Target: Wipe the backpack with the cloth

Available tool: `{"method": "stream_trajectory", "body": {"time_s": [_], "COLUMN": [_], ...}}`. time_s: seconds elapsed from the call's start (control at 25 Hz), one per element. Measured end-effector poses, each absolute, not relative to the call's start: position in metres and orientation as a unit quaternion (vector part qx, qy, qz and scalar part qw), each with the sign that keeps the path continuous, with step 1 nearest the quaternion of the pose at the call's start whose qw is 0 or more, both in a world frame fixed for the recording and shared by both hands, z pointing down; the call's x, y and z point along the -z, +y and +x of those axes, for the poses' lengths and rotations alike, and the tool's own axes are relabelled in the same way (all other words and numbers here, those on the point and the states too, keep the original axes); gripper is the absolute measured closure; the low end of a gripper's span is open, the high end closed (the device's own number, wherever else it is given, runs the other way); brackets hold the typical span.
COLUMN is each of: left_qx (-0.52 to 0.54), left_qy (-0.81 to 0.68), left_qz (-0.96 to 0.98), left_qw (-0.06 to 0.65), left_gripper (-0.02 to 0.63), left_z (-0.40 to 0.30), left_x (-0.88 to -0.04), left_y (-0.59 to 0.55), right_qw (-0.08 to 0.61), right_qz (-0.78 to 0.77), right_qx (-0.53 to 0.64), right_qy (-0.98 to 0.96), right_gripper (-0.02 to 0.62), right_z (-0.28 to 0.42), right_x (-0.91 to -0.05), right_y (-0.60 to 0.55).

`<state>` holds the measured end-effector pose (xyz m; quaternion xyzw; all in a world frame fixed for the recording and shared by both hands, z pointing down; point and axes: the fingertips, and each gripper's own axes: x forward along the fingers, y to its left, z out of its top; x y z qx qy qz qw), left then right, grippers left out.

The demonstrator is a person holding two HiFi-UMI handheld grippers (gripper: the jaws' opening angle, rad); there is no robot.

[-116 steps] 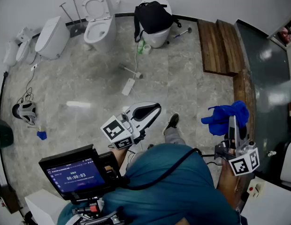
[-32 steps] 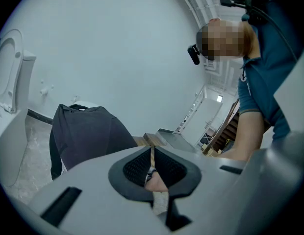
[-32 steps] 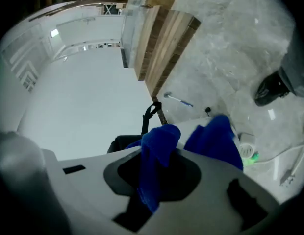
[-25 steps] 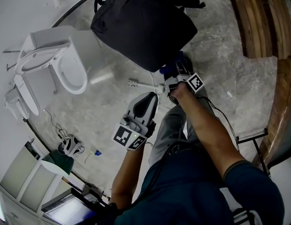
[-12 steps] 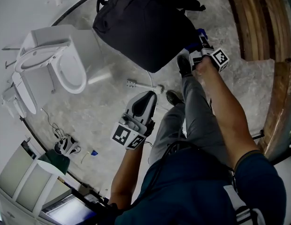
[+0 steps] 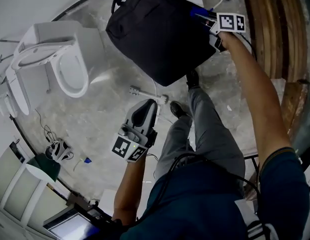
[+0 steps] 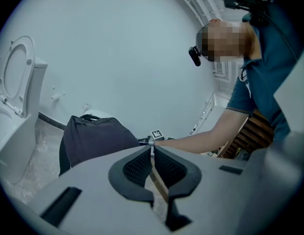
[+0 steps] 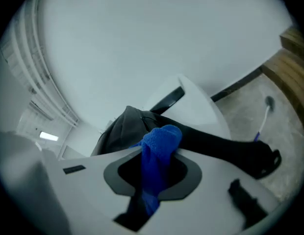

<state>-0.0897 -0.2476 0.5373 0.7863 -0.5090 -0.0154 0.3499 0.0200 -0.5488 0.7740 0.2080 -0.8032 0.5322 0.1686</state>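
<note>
Head view, looking steeply down. A black backpack (image 6: 160,34) fills the top centre of the frame. It is propped on a white fixture, well above the grey floor (image 6: 110,109). Its long axis seems to run from the upper left down to the lower right.

The right gripper (image 6: 205,18) is at the upper right of the frame, against the pack's upper right edge. Its jaws are pinching a blue cloth (image 8: 159,151). In the right gripper view the cloth bulges out past the jaw tips, with the dark pack just beyond and to the left. So the pack lies ahead and left of that gripper, which is much the nearer of the two. A wiping stroke would likely run leftward or downward across the fabric.

The left gripper (image 6: 147,106) sits at frame centre, below the pack and well apart from it. Its jaws are pressed together with nothing between them. It points up toward the pack, which shows at the middle left of the left gripper view.

An open toilet (image 6: 60,59) stands at the left edge.

Change: half a second ago the right gripper was lower, by the pack's lower right side. A second ago it was under the pack's bottom corner. It has climbed along the right edge. The left gripper has barely shifted.
</note>
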Motion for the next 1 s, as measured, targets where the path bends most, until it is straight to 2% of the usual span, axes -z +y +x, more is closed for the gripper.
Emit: {"method": "stream_trajectory", "body": {"time_s": [0.08,0.16,0.4,0.52,0.76,0.88,1.0], "left_qx": [0.013,0.015,0.03,0.031,0.026,0.027,0.033], "left_qy": [-0.513,-0.515,-0.515,-0.516,-0.513,-0.514,-0.52], "left_qz": [0.783,0.782,0.78,0.777,0.779,0.778,0.774], "left_qw": [0.352,0.352,0.354,0.359,0.361,0.361,0.361], "left_gripper": [0.578,0.578,0.578,0.578,0.578,0.578,0.578], "left_z": [-0.093,-0.093,-0.096,-0.099,-0.096,-0.096,-0.098], "left_x": [-0.54,-0.537,-0.532,-0.535,-0.541,-0.542,-0.538], "left_y": [-0.25,-0.254,-0.262,-0.263,-0.266,-0.266,-0.267], "right_qw": [0.167,0.152,0.186,0.178,0.172,0.15,0.133], "right_qz": [0.201,0.202,0.223,0.241,0.201,0.186,0.181], "right_qx": [-0.516,-0.528,-0.582,-0.58,-0.475,-0.486,-0.52], "right_qy": [-0.816,-0.811,-0.76,-0.758,-0.84,-0.84,-0.824], "right_gripper": [0.545,0.545,0.545,0.545,0.545,0.545,0.545], "right_z": [-0.011,-0.012,0.084,0.099,0.011,-0.02,-0.016], "right_x": [-0.761,-0.759,-0.792,-0.795,-0.766,-0.752,-0.748], "right_y": [-0.565,-0.566,-0.491,-0.477,-0.55,-0.576,-0.57]}}
